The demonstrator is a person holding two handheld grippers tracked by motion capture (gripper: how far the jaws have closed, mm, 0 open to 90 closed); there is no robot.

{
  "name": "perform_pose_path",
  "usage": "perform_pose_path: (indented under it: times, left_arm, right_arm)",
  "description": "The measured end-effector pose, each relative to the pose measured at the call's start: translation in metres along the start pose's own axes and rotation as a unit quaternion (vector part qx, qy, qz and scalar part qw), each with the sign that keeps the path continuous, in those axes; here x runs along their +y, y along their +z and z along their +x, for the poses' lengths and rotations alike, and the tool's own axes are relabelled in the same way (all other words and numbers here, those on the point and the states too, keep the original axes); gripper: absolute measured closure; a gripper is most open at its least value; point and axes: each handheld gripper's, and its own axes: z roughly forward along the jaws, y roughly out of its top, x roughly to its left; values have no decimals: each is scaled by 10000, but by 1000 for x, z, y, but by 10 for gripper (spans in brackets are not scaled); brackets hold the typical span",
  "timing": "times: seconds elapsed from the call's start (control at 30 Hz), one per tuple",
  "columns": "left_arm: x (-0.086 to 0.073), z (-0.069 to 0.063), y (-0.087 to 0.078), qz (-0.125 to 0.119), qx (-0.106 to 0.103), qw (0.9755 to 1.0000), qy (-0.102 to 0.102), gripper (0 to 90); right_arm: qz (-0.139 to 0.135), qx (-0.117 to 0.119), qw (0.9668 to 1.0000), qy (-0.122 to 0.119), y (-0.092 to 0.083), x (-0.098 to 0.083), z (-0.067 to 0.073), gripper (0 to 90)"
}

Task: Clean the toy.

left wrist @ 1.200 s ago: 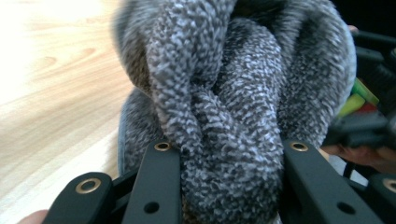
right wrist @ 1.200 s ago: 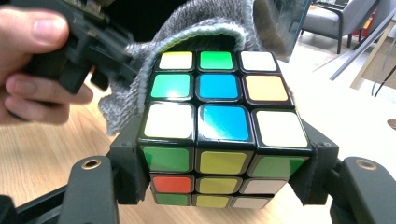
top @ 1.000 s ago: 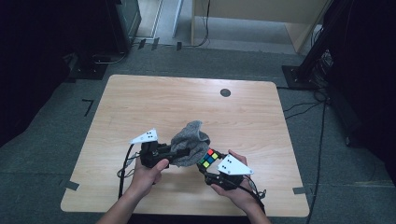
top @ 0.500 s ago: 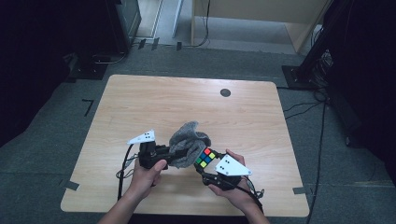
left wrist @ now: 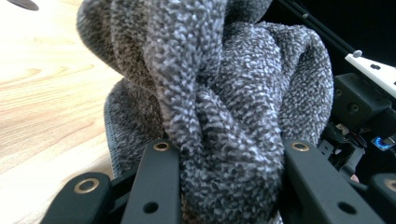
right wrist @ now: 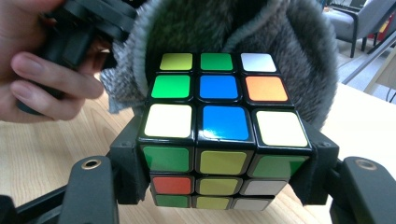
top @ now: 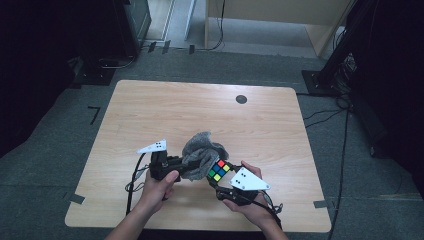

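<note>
Right tongs (right wrist: 215, 186) are clamping the multicoloured plastic puzzle cube (right wrist: 219, 126) by its sides, above the light wooden table (top: 150, 115); right gripper view is showing its lower rows. Left tongs (left wrist: 224, 186) are pinching the grey fluffy towel (left wrist: 224, 93), which is pressing against the cube's far side.

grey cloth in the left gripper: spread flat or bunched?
Bunched. The grey cloth stands in thick folds, pinched between the left gripper jaws, and presses against the puzzle cube held in the right gripper.

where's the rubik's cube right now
The rubik's cube is clamped between the right gripper's jaws, near the table's front edge in the high view, pressed against the grey cloth that the left gripper holds.
</note>
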Motion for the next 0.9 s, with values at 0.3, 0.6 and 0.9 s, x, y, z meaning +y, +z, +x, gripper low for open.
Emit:
perform_pose_path:
  times: [0.3, 0.6, 0.9]
  left_arm:
    - [-15, -8, 18, 873, 1577, 9734, 1417, 704]
    - [-33, -35, 40, 716, 1230, 9448, 2952, 687]
    - [-24, -26, 25, 349, 1582, 9509, 2639, 693]
  right_arm:
    - [-503, -266, 9977, 367, -19, 15, -11, 345]
    - [-593, -134, 9960, 649, -16, 25, -3, 345]
    - [-250, -586, 9937, 927, -13, 16, -17, 345]
